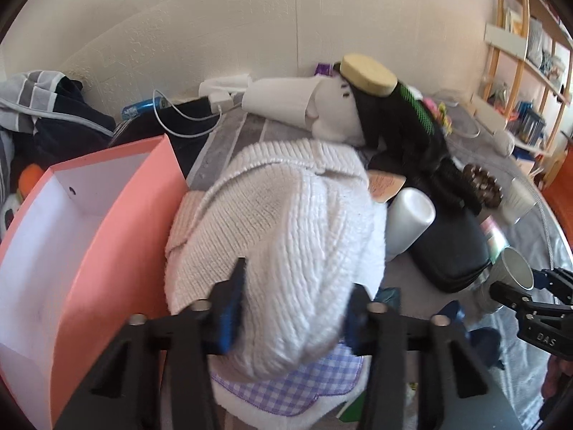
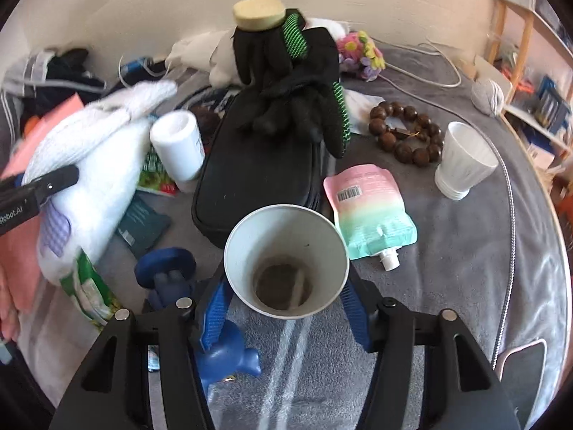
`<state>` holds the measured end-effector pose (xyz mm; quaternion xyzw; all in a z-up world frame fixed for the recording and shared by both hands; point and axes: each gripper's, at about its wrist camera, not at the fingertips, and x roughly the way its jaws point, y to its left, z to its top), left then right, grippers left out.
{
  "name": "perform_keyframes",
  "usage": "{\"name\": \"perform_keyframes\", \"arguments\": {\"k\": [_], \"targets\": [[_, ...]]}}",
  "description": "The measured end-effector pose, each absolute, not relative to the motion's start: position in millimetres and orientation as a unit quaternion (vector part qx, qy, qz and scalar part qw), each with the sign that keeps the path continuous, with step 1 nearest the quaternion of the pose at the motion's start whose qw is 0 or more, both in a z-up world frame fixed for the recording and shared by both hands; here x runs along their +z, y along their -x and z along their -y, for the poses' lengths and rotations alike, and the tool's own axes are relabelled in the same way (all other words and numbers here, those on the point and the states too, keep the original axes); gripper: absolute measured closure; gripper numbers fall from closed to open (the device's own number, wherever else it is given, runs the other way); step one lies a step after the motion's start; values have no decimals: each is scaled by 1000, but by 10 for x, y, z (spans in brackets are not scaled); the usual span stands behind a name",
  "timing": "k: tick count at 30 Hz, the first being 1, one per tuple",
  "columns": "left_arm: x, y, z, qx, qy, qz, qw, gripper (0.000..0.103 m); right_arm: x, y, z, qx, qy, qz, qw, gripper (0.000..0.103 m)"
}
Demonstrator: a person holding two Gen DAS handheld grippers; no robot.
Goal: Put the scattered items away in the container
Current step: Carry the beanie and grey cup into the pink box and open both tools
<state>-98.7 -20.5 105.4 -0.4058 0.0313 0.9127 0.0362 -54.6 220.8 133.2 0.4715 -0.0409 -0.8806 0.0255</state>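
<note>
Item: two pick-ups under way at once, the carry to the container yet to come. Left claw point(image 1: 293, 308): blue pads closed on the white knit garment point(image 1: 275, 222), which bulges between them and lies over a lilac-check cloth point(image 1: 286, 380); the garment sits just beside the pink container point(image 1: 118, 215), whose open white interior shows nothing in it from this angle. Right claw point(image 2: 286, 304): pads set against either side of a grey paper cup point(image 2: 286, 261), mouth toward the camera; it appears gripped, though the contact points sit behind the rim and cannot be confirmed. Surface: grey bed cover point(image 2: 447, 251), not a counter. Still scattered: black case point(image 2: 258, 179) with black-and-green gloves point(image 2: 297, 96) atop, bead bracelet point(image 2: 404, 136), pastel pouch point(image 2: 372, 215), white cup point(image 2: 465, 161), white bottle point(image 2: 179, 147). Next move, as judged: lift the garment clear of the check cloth, swing it left over the container wall, release; the cup has further to travel.
</note>
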Motion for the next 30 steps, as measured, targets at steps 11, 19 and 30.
{"name": "perform_keyframes", "arguments": {"k": [11,19,30], "targets": [[1681,781,641,938,330,94,57,83,1624,487,-2160,-894,-441,67,38,48],[2352,339,1359,957,221,187,27,83,1692,463,-2041,-891,-443,85,46,48],[2146,289,3031,903,290,218,-228,30,2364,87,-1203,-936,-343,-14,78,48]]}}
